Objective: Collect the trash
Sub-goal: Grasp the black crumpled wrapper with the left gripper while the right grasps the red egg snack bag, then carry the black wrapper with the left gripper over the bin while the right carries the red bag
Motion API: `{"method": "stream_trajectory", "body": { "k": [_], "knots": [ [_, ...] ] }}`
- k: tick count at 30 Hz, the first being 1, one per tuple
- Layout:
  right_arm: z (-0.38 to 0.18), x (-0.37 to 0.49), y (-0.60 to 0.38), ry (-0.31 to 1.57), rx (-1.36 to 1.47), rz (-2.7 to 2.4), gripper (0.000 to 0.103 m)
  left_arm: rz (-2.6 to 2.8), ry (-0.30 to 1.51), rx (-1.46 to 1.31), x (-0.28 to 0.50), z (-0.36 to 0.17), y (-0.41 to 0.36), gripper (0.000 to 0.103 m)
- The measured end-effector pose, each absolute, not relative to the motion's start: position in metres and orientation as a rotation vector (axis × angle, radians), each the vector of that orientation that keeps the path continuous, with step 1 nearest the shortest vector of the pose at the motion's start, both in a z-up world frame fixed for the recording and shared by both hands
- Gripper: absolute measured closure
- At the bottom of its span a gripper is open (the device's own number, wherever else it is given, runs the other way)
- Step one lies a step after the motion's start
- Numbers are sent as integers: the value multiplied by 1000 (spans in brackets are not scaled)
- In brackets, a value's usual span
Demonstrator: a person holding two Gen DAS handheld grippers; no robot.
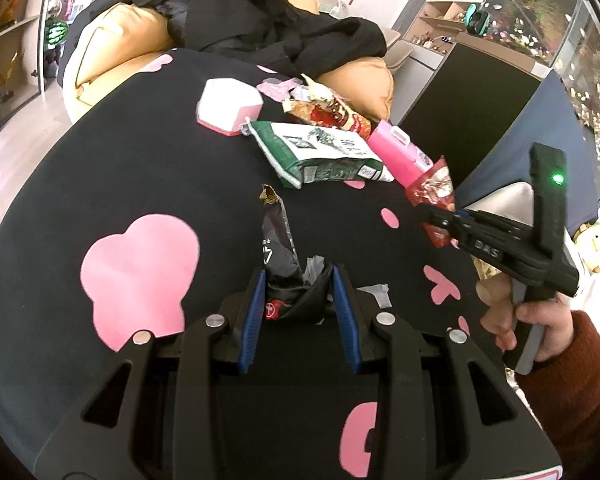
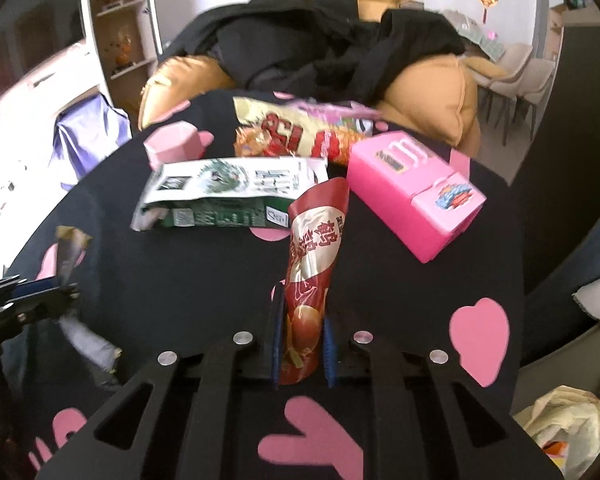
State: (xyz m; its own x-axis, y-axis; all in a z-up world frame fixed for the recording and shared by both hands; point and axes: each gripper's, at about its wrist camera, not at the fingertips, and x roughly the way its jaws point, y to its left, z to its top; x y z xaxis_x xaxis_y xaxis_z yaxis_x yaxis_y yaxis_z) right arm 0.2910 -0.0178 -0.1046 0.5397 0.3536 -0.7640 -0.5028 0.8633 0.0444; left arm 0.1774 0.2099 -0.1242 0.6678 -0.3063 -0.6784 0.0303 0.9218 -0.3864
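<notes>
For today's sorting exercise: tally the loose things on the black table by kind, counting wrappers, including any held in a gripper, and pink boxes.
Wrappers: 4 (dark wrapper, red wrapper, green-and-white packet, yellow-and-red snack bag)
Pink boxes: 2 (hexagonal box, rectangular box)
Total: 6

Black tbl, green pkt, pink box

My left gripper is showing black linkage arms, silver rivets and ribbed blue pads; beside it, my rust-red sleeve is covering my right wrist.
</notes>
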Motion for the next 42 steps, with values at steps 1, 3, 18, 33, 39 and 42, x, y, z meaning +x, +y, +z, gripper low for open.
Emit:
{"method": "stream_trajectory", "body": {
  "k": [1, 3, 18, 33, 39, 42],
  "knots": [
    [-100, 287, -21, 850, -190, 516, 87, -200, 821, -360, 178, -123, 208, 71],
    [-91, 280, -28, 832, -188, 516, 87, -217, 816, -351, 180, -119, 201, 71],
    [-38, 219, -161, 692, -123, 354, 87, -364, 712, -120, 197, -48, 87, 71],
    [-21, 156, -315, 611, -49, 93, 87, -702, 690, 0, 205, -18, -104, 71],
    [-20, 143, -345, 601, -35, 43, 87, -776, 771, -34, 218, -37, -147, 71],
    [-21, 140, -357, 597, -13, 23, 87, -829, 819, -67, 225, -48, -159, 62]
  ]
}}
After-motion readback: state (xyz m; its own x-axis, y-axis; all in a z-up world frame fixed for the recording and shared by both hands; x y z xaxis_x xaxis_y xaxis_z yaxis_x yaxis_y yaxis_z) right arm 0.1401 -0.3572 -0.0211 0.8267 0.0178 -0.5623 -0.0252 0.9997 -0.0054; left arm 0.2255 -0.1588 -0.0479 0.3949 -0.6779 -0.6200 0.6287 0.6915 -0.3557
